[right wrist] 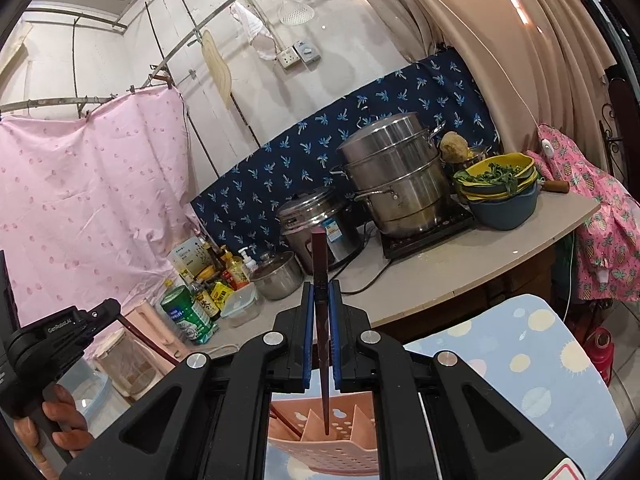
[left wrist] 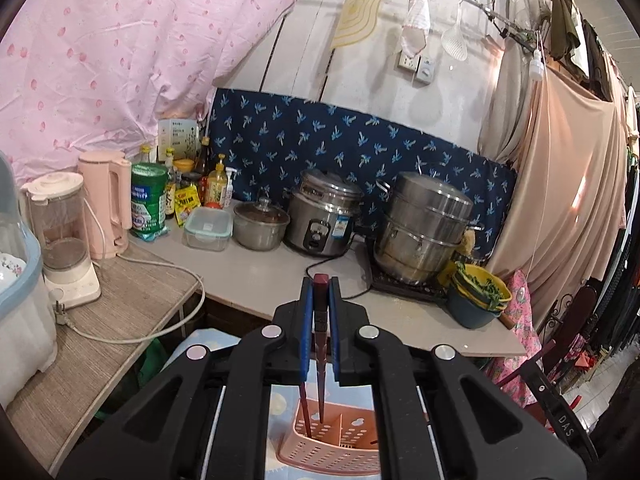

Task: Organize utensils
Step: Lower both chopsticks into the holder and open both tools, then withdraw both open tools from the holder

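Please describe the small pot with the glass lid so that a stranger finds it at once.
Find the blue patterned cloth behind the counter. Before it stand three metal pots; the small pot is the leftmost and lowest, beside a clear box. Only it has a glass lid.

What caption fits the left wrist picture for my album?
Left gripper clamps dark red chopsticks above a pink perforated plastic utensil basket, kitchen counter beyond.

The steamer pot (left wrist: 424,232) and the rice cooker (left wrist: 324,216) are showing polished metal that is shining. The utensil basket (left wrist: 340,440) is looking like matt pink plastic with holes. The chopstick (left wrist: 321,320) is looking like dark red glossy lacquer. The blue backsplash cloth (left wrist: 360,140) is looking soft, and the countertop (left wrist: 256,276) smooth.
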`<move>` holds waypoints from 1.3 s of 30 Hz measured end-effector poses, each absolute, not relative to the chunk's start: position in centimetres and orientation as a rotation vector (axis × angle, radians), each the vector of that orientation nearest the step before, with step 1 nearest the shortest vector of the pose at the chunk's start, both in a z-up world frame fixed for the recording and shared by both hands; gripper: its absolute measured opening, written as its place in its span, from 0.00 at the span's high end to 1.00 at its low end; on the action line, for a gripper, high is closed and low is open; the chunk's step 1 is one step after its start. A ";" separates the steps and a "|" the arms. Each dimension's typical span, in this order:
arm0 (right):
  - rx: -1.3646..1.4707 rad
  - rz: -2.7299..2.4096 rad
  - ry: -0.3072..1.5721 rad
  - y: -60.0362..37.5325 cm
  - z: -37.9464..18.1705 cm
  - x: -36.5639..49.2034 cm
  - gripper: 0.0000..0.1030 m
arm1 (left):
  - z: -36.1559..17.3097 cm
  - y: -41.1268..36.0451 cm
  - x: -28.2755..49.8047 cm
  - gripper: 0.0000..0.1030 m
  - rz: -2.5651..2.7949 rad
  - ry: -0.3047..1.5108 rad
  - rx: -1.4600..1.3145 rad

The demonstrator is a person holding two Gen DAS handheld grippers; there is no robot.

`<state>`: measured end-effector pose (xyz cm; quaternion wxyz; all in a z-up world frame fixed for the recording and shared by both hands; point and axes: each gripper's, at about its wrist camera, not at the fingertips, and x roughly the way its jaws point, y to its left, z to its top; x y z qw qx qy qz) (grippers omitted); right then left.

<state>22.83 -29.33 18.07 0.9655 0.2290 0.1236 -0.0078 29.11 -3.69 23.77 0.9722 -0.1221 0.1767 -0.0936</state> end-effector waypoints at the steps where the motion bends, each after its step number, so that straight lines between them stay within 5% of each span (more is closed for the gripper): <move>1: 0.456 -0.020 0.262 -29.3 17.6 23.1 0.93 | 23.2 -3.8 29.4 0.93 -0.188 0.369 -0.241; 14: 0.458 -0.042 0.329 -29.7 14.1 24.2 0.85 | 18.3 -4.9 31.1 0.91 -0.178 0.483 -0.188; 18: 0.450 -0.050 0.321 -29.6 14.3 23.6 0.76 | 18.0 -4.8 30.8 0.65 -0.157 0.487 -0.185; 23: 0.439 -0.045 0.316 -29.3 14.7 22.4 0.69 | 18.3 -4.5 29.9 0.51 -0.142 0.480 -0.179; 39: 0.335 -0.044 0.372 -25.0 15.0 15.7 0.58 | 17.2 -4.3 24.1 0.50 -0.098 0.557 -0.084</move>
